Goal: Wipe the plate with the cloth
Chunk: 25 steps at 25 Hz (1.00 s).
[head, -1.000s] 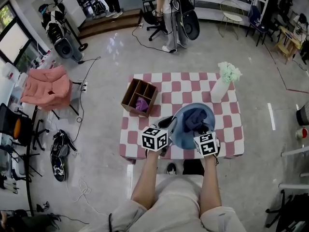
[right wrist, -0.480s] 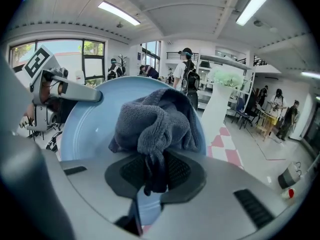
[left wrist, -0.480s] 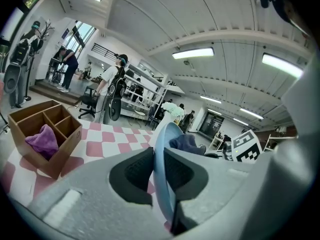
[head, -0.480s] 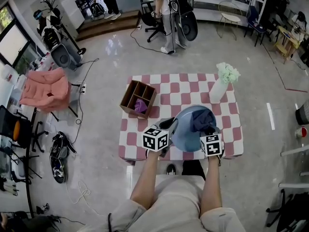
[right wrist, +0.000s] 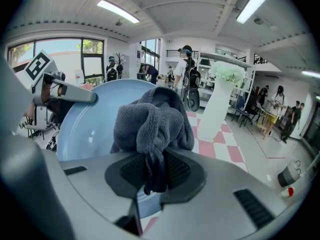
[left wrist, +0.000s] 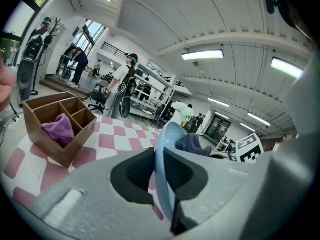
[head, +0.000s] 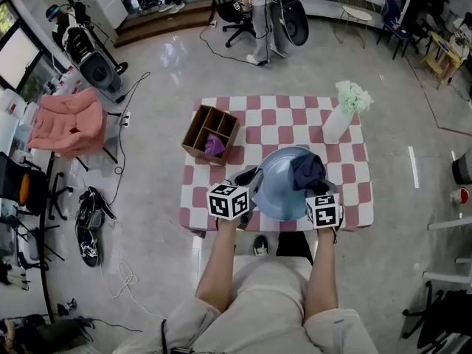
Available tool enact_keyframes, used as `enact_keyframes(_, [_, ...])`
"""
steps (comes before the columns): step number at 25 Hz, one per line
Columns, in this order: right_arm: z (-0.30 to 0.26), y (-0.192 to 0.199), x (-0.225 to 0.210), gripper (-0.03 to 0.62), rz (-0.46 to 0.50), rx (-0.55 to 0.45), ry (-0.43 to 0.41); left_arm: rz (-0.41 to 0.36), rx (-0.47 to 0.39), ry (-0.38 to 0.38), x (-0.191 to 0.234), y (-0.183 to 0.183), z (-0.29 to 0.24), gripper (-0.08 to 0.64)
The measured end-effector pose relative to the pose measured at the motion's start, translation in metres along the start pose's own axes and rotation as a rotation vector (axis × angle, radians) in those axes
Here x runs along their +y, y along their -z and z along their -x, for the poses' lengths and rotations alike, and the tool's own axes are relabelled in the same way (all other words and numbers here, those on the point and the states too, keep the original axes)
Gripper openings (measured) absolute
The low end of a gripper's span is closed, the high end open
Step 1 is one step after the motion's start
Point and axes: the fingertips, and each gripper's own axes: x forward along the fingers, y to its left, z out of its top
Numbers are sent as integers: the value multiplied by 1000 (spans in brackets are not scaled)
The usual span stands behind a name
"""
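Plate: pale blue plate, round, smooth and glossy, shallow with a low raised rim.
Plate's place: over the near middle of the table, between the two grippers.
Plate's facing: the hollow side faces up and toward the right gripper. The left gripper view shows it rim-on, as a thin curved edge. Being round, it has no long side.
Cloth: dark grey-blue towelling cloth, bunched in folds against the right part of the plate's hollow face.
Left gripper: left gripper, jaws clamped on the plate's left rim.
Right gripper: right gripper, jaws pinching a hanging fold of the cloth.
Table: pink and white checks.
Box: brown divided box at the table's far left, apart from the plate. A purple rag lies in one compartment.
Vase: white vase with pale green flowers, at the far right, beyond the plate.
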Motion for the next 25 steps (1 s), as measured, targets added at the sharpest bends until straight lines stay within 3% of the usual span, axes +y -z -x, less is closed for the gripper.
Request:
enact_keyframes(11, [19, 6, -17, 67, -33, -35, 50, 198, 74, -114, 51, 62, 2, 44])
enact_keyframes(17, [29, 2, -16, 66, -47, -67, 53, 359, 63, -181, 70, 92, 6, 44])
enact_keyframes(25, [34, 9, 0, 66, -13, -57, 38, 416, 103, -249, 78, 117, -5, 41])
